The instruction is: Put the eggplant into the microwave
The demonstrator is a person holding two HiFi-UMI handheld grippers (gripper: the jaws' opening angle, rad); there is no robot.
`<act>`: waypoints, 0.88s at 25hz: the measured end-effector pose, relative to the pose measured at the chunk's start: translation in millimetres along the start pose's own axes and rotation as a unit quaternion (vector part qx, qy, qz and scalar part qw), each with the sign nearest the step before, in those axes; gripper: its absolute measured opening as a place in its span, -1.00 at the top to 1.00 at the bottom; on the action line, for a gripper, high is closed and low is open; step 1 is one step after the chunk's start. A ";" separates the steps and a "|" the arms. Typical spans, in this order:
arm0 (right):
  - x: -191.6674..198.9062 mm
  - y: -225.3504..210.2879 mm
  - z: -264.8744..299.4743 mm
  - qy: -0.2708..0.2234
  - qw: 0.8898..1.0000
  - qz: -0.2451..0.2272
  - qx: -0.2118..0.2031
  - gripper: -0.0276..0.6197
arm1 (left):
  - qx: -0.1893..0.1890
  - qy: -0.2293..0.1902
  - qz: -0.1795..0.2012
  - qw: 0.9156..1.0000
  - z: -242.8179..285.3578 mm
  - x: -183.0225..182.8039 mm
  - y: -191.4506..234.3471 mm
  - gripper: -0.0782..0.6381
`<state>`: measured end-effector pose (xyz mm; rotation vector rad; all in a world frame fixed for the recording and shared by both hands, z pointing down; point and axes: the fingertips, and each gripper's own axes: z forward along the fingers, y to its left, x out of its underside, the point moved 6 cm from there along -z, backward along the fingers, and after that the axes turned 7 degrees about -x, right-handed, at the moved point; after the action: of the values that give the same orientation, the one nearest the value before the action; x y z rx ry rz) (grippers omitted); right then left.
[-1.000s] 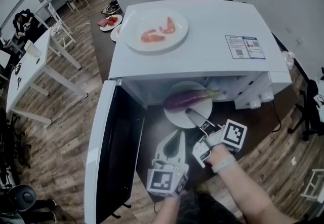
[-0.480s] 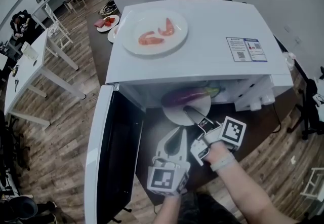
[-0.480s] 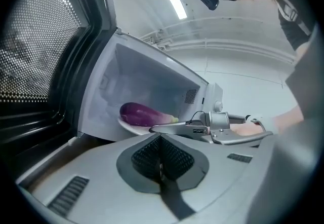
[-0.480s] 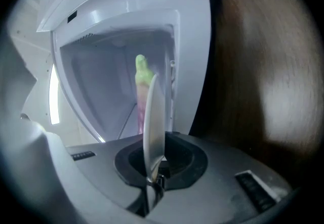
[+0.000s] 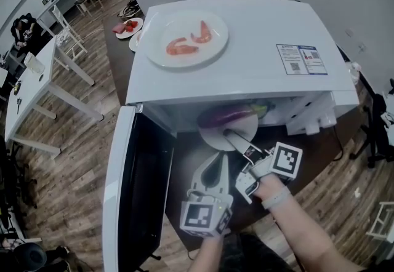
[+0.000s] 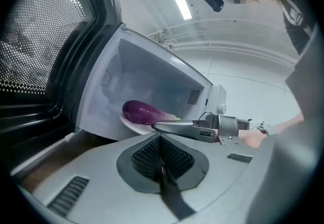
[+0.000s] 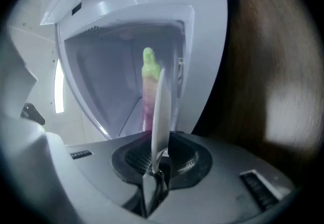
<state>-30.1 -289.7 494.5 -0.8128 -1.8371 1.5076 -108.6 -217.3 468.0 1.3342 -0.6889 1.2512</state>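
Head view: the eggplant [image 5: 226, 117] lies on a plate [image 5: 212, 140] in the mouth of the microwave [image 5: 246, 43]. Its long axis runs left to right across the opening, with the green stem at the right. The plate's near rim sticks out past the opening. The right gripper [image 5: 233, 137] reaches in from the near side to that rim. The left gripper [image 5: 217, 160] hangs just left of it and nearer, clear of the plate. The door [image 5: 132, 191] stands open at the left.

Left gripper view: the left gripper [image 6: 160, 142] has its jaws closed together with nothing in them. Beyond it the eggplant [image 6: 142, 112] rests on the plate [image 6: 130, 124], purple end to the left. The right gripper [image 6: 163, 126] meets the plate's near rim.

Right gripper view: the right gripper [image 7: 154, 170] has just been opening its jaws. They stand narrowly apart, with the plate [image 7: 161, 111] edge-on between them and the pads no longer pressing on it. The eggplant [image 7: 147, 97] lies past the rim, inside the microwave [image 7: 101, 76].
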 end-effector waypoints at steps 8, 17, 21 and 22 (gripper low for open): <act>11.3 8.1 -17.1 0.047 0.998 -0.044 -0.006 0.60 | -0.008 -0.008 -0.012 1.000 2.2 -2.4 3.7 0.78; 25.8 12.0 -51.1 0.076 0.987 -0.139 0.038 0.64 | -0.007 -0.013 -0.024 1.000 5.7 -3.2 3.9 0.78; 21.6 23.9 -56.7 0.094 0.940 -0.316 0.088 0.91 | -0.009 -0.014 -0.024 1.000 7.3 -4.5 4.2 0.78; 20.3 27.6 -56.1 0.097 0.922 -0.361 0.100 0.91 | -0.010 -0.014 -0.024 1.000 8.0 -4.6 4.3 0.78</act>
<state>3.2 -235.6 477.7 -0.1334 -1.5500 1.0575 -111.5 -226.9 466.6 1.3472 -0.6828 1.1862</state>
